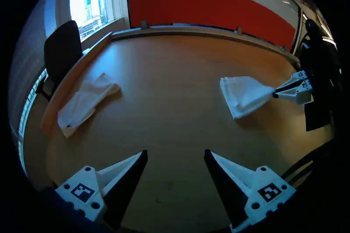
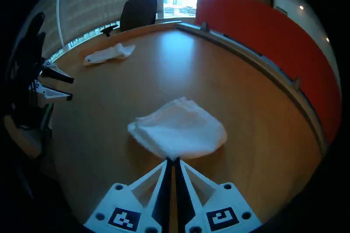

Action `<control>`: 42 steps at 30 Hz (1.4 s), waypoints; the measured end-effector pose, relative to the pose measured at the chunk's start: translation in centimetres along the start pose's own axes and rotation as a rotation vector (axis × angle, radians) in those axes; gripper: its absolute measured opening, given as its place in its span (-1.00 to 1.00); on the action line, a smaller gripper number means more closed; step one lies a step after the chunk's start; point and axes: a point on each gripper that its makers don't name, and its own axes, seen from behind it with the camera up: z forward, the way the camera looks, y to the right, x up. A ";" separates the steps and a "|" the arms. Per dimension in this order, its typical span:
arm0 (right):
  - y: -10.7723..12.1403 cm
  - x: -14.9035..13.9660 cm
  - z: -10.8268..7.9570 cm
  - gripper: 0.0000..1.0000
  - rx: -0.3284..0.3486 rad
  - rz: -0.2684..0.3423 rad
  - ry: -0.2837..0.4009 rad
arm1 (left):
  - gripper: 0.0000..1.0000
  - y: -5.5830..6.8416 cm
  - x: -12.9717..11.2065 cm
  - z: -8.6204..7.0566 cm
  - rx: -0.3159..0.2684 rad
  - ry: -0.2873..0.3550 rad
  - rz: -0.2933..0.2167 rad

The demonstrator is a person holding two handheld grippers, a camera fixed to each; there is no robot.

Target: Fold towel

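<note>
On the wooden worktop (image 1: 175, 75), the folded towel (image 2: 179, 130) lies flat just ahead of the right gripper (image 2: 173, 161). Its jaws are pressed nearly together on the towel's near corner, which the left gripper view shows drawn out to a point. The rest of the towel spreads away from the jaws as a neat layered square, its stacked edges showing along the left side.

The left gripper (image 1: 175, 153) hovers over bare wood with its jaws wide apart and nothing between them. The folded towel is well off to its right and farther out.

A crumpled towel (image 1: 87, 102) lies well apart from the folded one, close to the curved worktop edge where a black chair (image 1: 63, 53) stands under a bright window (image 1: 92, 5). The far edge of the worktop runs along a raised rail beneath a red partition (image 1: 210, 8).

Between the two towels the wood is open and broad, and more free surface stretches from the folded towel to the rail. A dark figure stands at the worktop's side behind the right gripper, as the left gripper view shows.
</note>
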 end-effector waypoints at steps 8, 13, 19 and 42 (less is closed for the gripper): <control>0.9 4.6 -2.7 -0.90 -0.013 -0.067 0.041 | 0.92 0.5 -0.1 0.1 -0.007 -0.003 0.011; 1.6 7.6 -4.9 -0.90 -0.021 -0.099 0.072 | 0.92 0.7 0.2 0.1 -0.012 0.002 0.019; 2.6 10.0 -7.3 -0.90 -0.036 -0.119 0.106 | 0.93 0.9 0.8 0.1 -0.018 0.009 0.036; 11.8 8.2 -15.6 -0.90 -0.132 -0.049 0.130 | 0.92 1.5 1.9 0.6 -0.021 0.017 0.059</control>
